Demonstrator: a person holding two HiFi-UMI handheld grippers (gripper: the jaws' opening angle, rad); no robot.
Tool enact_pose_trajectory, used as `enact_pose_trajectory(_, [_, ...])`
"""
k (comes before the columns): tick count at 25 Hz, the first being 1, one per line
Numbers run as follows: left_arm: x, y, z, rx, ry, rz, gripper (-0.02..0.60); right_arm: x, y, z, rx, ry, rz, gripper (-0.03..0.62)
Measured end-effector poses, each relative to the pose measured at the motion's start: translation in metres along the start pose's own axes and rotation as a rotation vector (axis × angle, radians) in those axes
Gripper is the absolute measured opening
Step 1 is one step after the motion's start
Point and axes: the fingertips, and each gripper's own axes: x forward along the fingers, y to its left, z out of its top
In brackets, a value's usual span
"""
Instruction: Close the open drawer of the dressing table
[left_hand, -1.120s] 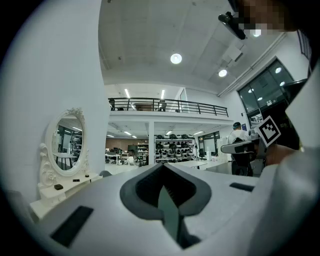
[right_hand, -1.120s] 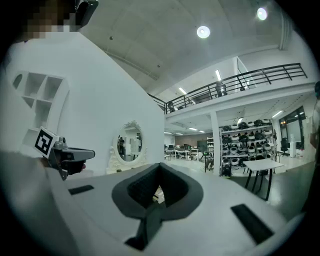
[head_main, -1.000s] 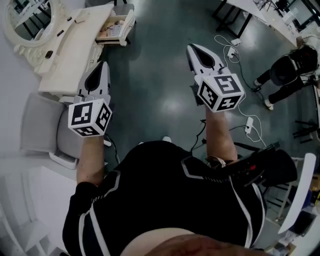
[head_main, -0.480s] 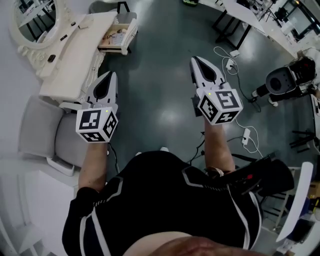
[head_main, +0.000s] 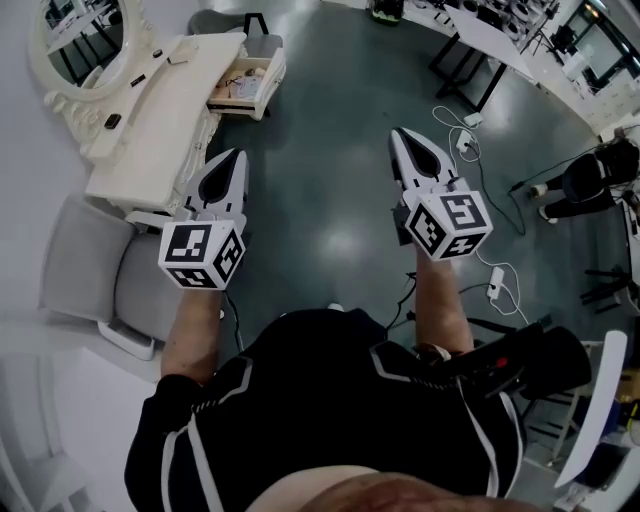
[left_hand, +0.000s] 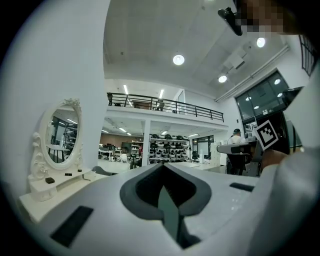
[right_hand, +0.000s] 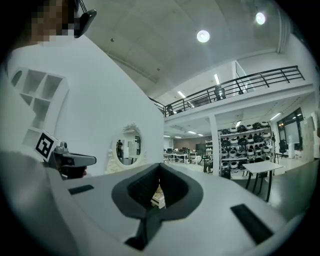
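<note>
left tool (head_main: 235, 158), right tool (head_main: 403, 138): my jaws together, empty. drawer (head_main: 262, 88) of dressing table (head_main: 160, 115): open, small items inside.

The left gripper (head_main: 237, 158) and the right gripper (head_main: 398, 136) are matching white plastic shells that narrow to a point. Each has a dark grey teardrop-shaped hollow behind the tip and flat black rectangular insets (left_hand: 71, 226) farther back. At each rear sits a white marker cube (head_main: 203, 255) printed with black squares. The person wears a black short-sleeved top (head_main: 330, 400) with thin pale piping.
</note>
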Motion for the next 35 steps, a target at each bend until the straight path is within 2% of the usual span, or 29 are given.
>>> enact_pose_trajectory(3, [0.000,0.007,-0.002,-0.014,-0.008,-0.008,0.003,-0.001,0.004,0.000,-0.002,-0.024,-0.019,0.005])
enact_pose_trajectory(7, [0.005,0.019,-0.006,-0.009,-0.002,-0.007,0.003,0.013,0.013,-0.007,0.003,-0.001,0.005,0.005])
enact_pose_trajectory(11, [0.021,0.027,-0.008,0.010,0.009,-0.002,0.003,0.035,0.005,-0.008,-0.014,0.002,0.022,0.005])
enact_pose_trajectory(16, [0.061,0.043,-0.009,0.037,0.017,0.031,0.003,0.078,-0.022,-0.012,-0.011,-0.008,0.054,0.005])
enact_pose_trajectory(24, [0.144,0.052,-0.002,0.045,0.018,0.089,0.003,0.139,-0.091,-0.007,-0.007,-0.021,0.096,0.005])
enact_pose_trajectory(35, [0.245,0.040,-0.008,0.051,0.044,0.124,0.003,0.196,-0.170,-0.011,-0.009,-0.019,0.172,0.005])
